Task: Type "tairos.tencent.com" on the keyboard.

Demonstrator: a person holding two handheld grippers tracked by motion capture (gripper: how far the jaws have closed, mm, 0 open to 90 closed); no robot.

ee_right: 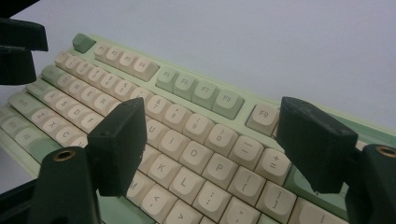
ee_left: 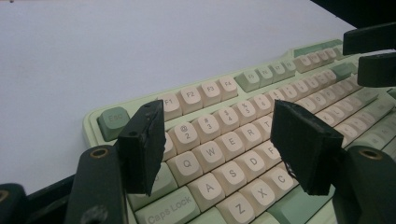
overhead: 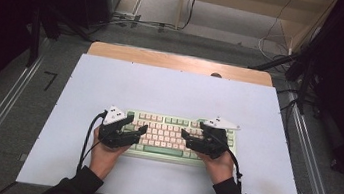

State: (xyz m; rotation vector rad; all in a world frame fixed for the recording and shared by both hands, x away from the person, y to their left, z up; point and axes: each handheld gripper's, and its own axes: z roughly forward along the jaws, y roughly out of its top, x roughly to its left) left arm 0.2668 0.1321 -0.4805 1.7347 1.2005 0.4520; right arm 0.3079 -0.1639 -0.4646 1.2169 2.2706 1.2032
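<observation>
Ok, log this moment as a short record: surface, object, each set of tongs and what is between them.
surface: pale table top on a wooden table
object: green and cream keyboard, lying flat near the person's edge
left tongs: open over the keyboard's left half, nothing gripped; Q, W, A, S keys show between the pads
right tongs: open over the right half, nothing gripped; I, O, K, L keys show between the pads
hands: one on each gripper, tips pointing toward each other

My keyboard has a pale green case, cream letter keys with grey lettering, and sage green keys at its edges and in part of its top row. Under it, the counter is pale lavender-white. My left gripper and right gripper are black, each topped with a light grey plate.
</observation>
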